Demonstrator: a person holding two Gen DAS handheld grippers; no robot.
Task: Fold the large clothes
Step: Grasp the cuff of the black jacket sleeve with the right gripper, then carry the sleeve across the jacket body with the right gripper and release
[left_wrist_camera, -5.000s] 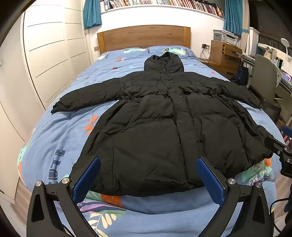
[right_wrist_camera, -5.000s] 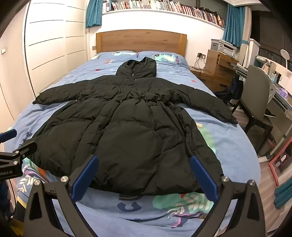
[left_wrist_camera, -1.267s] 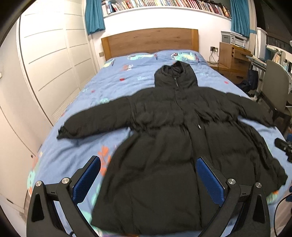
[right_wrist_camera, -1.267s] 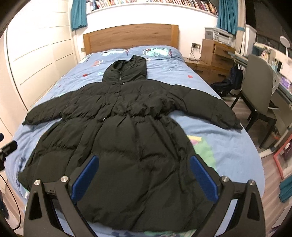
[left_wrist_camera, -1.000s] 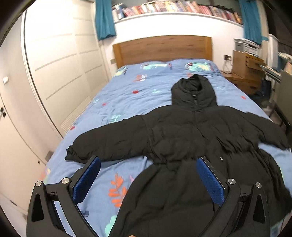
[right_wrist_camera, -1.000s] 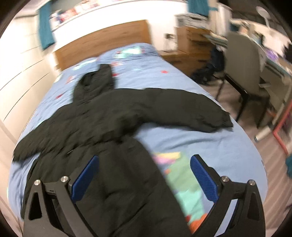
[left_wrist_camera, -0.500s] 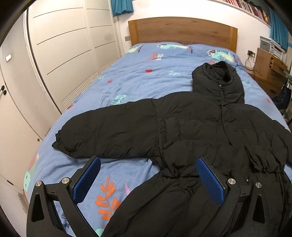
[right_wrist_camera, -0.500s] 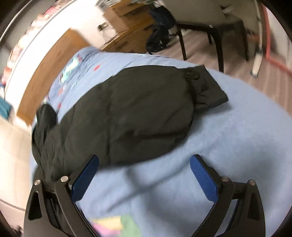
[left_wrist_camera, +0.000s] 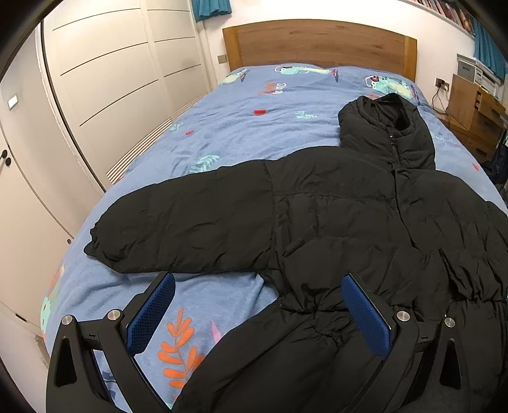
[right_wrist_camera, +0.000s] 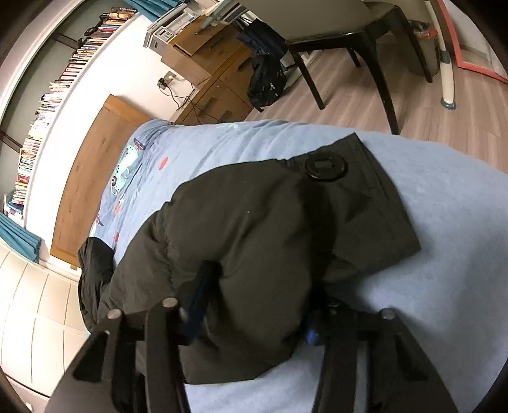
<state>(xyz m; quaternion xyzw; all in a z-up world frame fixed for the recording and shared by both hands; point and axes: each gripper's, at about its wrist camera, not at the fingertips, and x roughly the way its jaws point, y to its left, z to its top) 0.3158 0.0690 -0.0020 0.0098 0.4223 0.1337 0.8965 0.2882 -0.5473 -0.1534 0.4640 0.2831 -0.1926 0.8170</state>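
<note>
Since a second ago you've dropped both claws toward the coat (left_wrist_camera: 333, 222) spread on the bed (left_wrist_camera: 241, 127). Your right claw (right_wrist_camera: 257, 301) is closing, sleeve (right_wrist_camera: 260, 241) bulging between; your left claw (left_wrist_camera: 258, 313) gapes above the armpit.

Two close, down-tilted views sharing coat (left_wrist_camera: 333, 222)

We see a black puffer coat (left_wrist_camera: 333, 222) across the middle of the left wrist view, on a blue bedspread (left_wrist_camera: 241, 133) printed with orange leaves at the lower left, red spots and teal cartoon figures near the top. The headboard (left_wrist_camera: 317, 44) behind is warm brown wood, the wardrobe doors (left_wrist_camera: 104, 79) at left off-white, the curtain (left_wrist_camera: 211, 8) at top teal. Our left gripper (left_wrist_camera: 257, 311) is black with blue textured pads (left_wrist_camera: 150, 317).
</note>
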